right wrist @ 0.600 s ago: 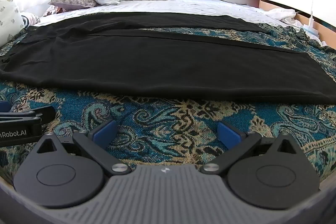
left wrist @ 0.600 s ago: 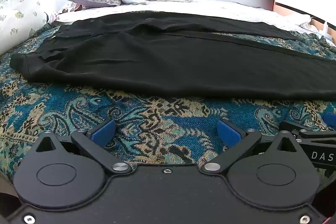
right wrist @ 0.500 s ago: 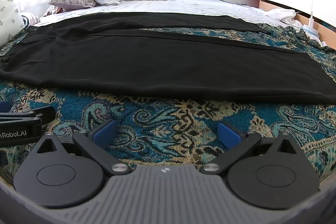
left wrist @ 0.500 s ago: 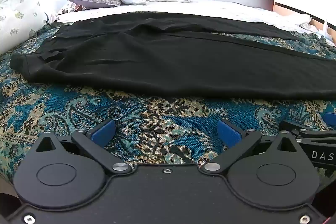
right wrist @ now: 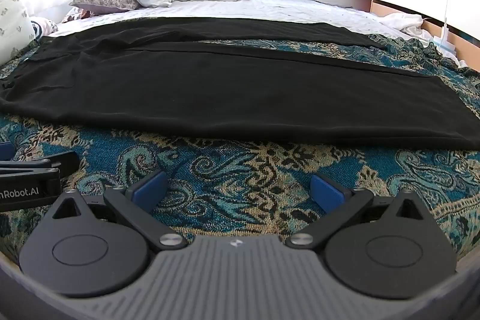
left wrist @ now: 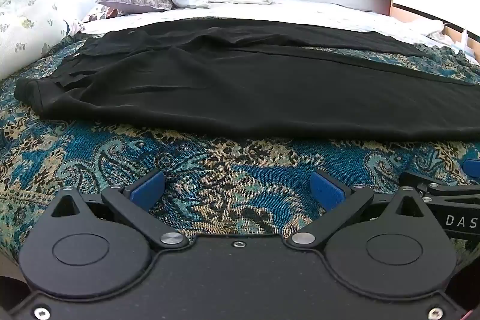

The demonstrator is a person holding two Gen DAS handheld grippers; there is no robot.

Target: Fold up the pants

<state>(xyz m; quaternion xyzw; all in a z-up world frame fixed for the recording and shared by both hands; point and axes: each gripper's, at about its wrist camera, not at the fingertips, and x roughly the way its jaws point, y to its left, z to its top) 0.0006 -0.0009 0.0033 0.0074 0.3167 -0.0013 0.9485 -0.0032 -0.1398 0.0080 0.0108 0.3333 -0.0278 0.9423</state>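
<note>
Black pants: spread flat across mid-frame, legs apart, unfolded.
Left gripper: fingers apart, empty.
Right gripper: fingers apart, empty.
Progress: every fold remains.

Black pants, spread flat, legs rightward

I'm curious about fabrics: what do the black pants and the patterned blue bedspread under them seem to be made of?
The black pants look like a thin, soft, matte fabric, perhaps a light knit or crepe: they lie limp with shallow ripples and almost no sheen. The bedspread looks like a thicker woven jacquard-type cloth: its teal, tan and black paisley seems woven in, with a visible coarse thread grain. The exact fibres cannot be told.
</note>
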